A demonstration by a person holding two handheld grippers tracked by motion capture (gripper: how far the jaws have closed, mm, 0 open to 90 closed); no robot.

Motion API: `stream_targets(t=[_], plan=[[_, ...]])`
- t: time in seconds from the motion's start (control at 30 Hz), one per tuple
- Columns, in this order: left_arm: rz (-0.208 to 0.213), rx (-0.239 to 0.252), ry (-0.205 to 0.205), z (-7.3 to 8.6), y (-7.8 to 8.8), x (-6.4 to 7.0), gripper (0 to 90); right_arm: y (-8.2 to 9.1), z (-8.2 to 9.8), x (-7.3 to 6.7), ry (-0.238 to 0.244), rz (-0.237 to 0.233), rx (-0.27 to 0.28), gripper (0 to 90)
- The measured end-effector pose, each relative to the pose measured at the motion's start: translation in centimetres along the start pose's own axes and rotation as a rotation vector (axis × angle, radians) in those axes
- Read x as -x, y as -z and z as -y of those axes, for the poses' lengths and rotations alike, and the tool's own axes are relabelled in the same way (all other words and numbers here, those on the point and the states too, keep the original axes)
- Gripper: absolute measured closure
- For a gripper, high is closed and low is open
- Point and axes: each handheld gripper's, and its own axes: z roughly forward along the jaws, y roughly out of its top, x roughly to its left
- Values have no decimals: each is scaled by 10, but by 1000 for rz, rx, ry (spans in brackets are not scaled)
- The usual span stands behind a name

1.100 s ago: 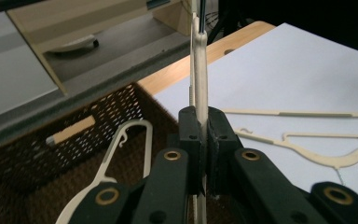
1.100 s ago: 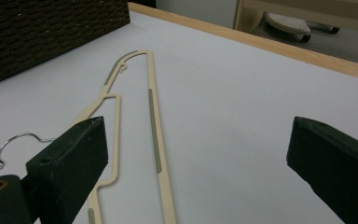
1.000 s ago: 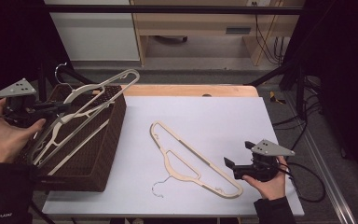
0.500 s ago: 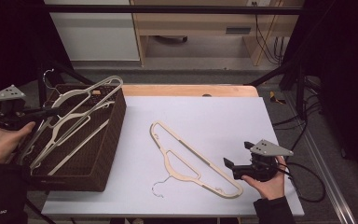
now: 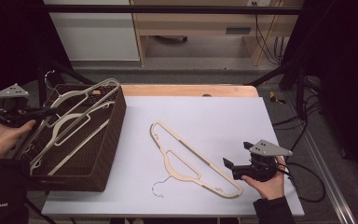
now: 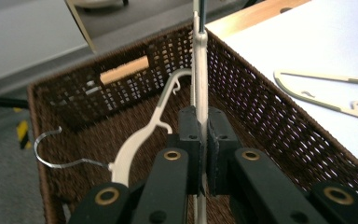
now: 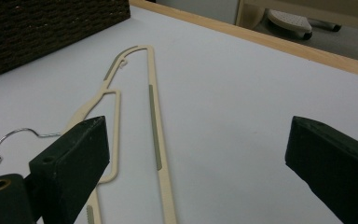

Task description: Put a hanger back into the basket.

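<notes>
My left gripper has its jaws clamped on the thin edge of a cream hanger, which runs straight up from between the pads and over the far rim of the wicker basket; a second hanger lies just left of the jaws inside it. My right gripper stands wide open, empty, with the table hanger lying ahead, nearer the left jaw.

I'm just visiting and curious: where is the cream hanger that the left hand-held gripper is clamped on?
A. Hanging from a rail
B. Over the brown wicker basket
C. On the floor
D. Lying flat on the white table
B: the left hand-held gripper is shut on a cream hanger above the wicker basket.
</notes>
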Motion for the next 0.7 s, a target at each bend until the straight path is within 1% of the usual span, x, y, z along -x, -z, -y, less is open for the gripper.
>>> stream_targets(t=[0.03, 0.1, 0.13, 0.17, 0.2, 0.23, 0.27, 0.3, 0.33, 0.37, 0.4, 0.47, 0.5, 0.57, 0.6, 0.63, 0.7], plan=[[0, 0, 0, 0, 0, 0, 867, 0, 0, 0, 0, 0, 0, 66], [23, -19, 27, 10, -4, -3, 867, -1, 0, 0, 3, -2, -5, 68], [29, -29, 30, 14, -5, -4, 867, -1, 0, 0, 5, -4, -7, 68], [29, -29, 30, 14, -5, -4, 867, -1, 0, 0, 5, -4, -7, 68], [49, -49, 54, 23, -8, -6, 867, -1, 0, -1, -2, -5, -12, 68], [49, -49, 54, 23, -8, -6, 867, -1, 0, -1, -2, -5, -12, 68], [53, -61, 56, 28, -10, -7, 867, -2, 0, -1, -3, -2, -10, 69], [60, -89, 56, 38, -17, -9, 867, -2, 0, -1, 0, -3, -8, 70], [75, -96, 60, 41, -20, -9, 867, -2, 1, -1, 7, -4, -13, 70], [75, -96, 60, 41, -20, -9, 866, -3, 1, -1, 3, -2, -12, 70], [79, -109, 59, 44, -24, -8, 866, -3, 1, -1, 3, -2, -12, 70], [77, -132, 70, 48, -33, -8, 866, -4, 1, -1, 9, -7, -18, 70], [75, -146, 84, 51, -41, -8, 864, -4, 1, -2, 11, -7, -21, 70], [62, -179, 96, 55, -49, -8, 861, -4, 1, -2, 11, -7, -22, 70], [62, -179, 96, 55, -49, -8, 858, -4, 1, -2, 11, -7, -22, 70], [37, -178, 116, 59, -51, -10, 854, -3, 1, -2, 2, -9, -19, 71], [0, -168, 144, 62, -49, -11, 838, -3, 1, -1, 4, -6, -14, 71]])
